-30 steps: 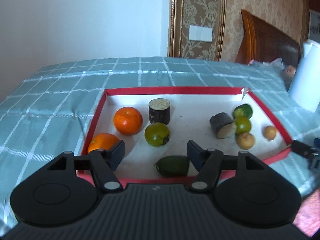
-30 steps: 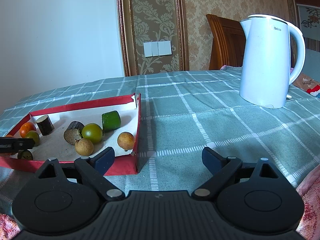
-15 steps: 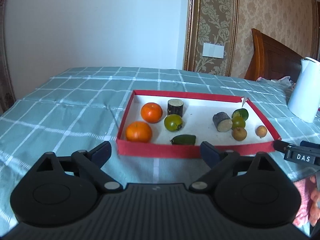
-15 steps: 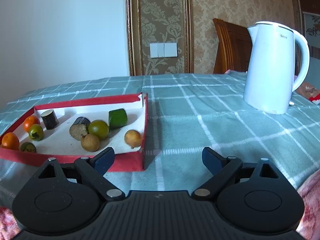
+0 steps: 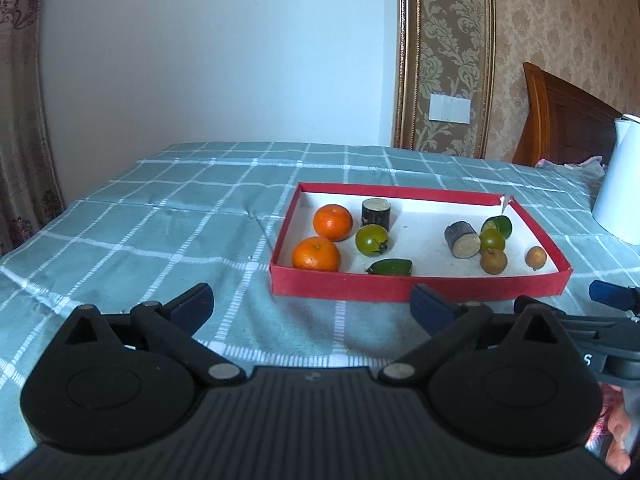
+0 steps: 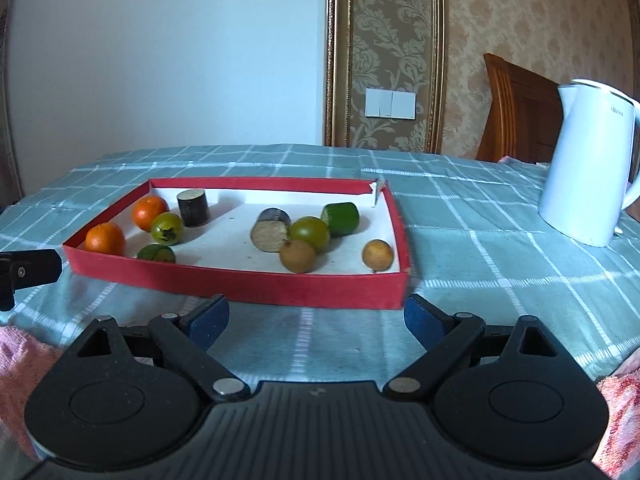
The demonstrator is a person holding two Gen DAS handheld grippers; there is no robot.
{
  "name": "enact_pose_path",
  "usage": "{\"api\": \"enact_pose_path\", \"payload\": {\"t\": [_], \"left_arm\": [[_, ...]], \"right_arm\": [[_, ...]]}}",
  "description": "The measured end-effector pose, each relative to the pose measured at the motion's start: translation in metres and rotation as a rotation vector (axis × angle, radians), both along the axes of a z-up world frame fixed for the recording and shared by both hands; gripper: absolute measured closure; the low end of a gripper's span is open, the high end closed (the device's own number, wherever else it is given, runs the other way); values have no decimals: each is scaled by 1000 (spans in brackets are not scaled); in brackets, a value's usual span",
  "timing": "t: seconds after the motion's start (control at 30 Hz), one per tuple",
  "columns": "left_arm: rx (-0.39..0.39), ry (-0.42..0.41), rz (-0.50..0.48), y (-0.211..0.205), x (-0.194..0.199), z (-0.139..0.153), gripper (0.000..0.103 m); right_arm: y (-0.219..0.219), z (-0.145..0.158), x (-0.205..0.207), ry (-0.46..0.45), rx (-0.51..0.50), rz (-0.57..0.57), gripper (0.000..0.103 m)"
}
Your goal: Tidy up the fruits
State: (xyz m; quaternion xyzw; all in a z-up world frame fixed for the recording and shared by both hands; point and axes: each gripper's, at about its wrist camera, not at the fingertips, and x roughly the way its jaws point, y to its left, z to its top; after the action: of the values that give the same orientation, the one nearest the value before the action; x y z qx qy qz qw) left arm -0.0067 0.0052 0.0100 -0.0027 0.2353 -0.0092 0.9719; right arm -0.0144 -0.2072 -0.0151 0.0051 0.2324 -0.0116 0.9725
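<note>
A red tray (image 5: 416,289) (image 6: 240,282) with a white floor lies on the checked cloth. On its left lie two oranges (image 5: 316,254) (image 6: 105,237), a green tomato (image 5: 372,240) (image 6: 167,227), a dark cane piece (image 5: 376,212) (image 6: 193,207) and a green chunk (image 5: 390,267) (image 6: 156,253). On its right lie another cane piece (image 5: 462,239) (image 6: 270,229), a green tomato (image 6: 309,232), a green chunk (image 6: 341,218) and two brown longans (image 5: 493,261) (image 6: 377,255). My left gripper (image 5: 312,307) and right gripper (image 6: 316,316) are open, empty, and short of the tray's near wall.
A white kettle (image 6: 588,162) (image 5: 620,188) stands on the cloth to the right of the tray. A wooden headboard (image 6: 516,108) and a papered wall lie behind. The table's near edge is by my grippers, with pink cloth (image 6: 16,360) at the sides.
My left gripper has pulled back from over the tray and opened wider. My right gripper has also drawn back and turned left, so the tray now sits in the middle of its view.
</note>
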Motion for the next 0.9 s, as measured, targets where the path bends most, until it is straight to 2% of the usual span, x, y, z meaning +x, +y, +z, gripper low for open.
{"api": "enact_pose_path", "payload": {"t": [0.17, 0.9], "left_arm": [[-25, -13, 10, 5, -3, 4, 0], [22, -41, 29, -3, -10, 10, 0]], "right_arm": [[7, 1, -2, -2, -20, 6, 8], [18, -1, 3, 14, -32, 38, 8]]}}
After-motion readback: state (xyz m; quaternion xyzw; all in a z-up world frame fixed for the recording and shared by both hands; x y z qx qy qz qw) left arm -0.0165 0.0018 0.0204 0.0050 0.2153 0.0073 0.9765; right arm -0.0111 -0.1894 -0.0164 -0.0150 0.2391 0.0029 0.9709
